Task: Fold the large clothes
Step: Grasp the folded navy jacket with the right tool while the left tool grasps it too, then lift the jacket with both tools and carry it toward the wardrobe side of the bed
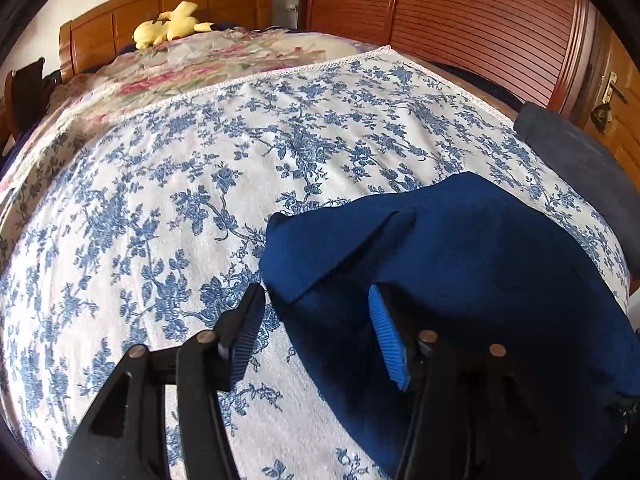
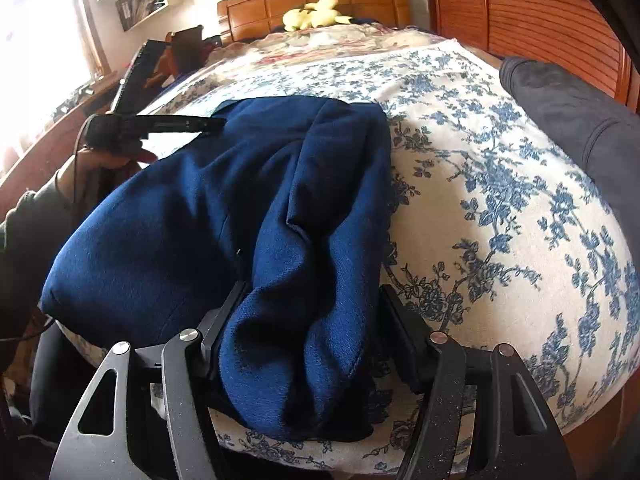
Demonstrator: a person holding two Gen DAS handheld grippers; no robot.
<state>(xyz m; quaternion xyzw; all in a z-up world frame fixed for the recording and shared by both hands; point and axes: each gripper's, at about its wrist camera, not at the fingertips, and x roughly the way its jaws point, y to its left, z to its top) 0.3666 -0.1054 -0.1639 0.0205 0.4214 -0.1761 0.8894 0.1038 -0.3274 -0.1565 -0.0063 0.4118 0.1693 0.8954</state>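
Note:
A dark blue garment lies bunched on the blue-flowered bedspread near the bed's front edge. My left gripper is open over the garment's left edge, one finger over the bedspread, one over the cloth. In the right wrist view the garment lies in thick folds. My right gripper is open with a fold of the garment between its jaws. The left gripper shows there at the garment's far left corner.
A dark grey cloth lies at the bed's right edge, also in the right wrist view. A yellow plush toy sits by the wooden headboard. A slatted wooden wardrobe stands on the right. A desk stands left.

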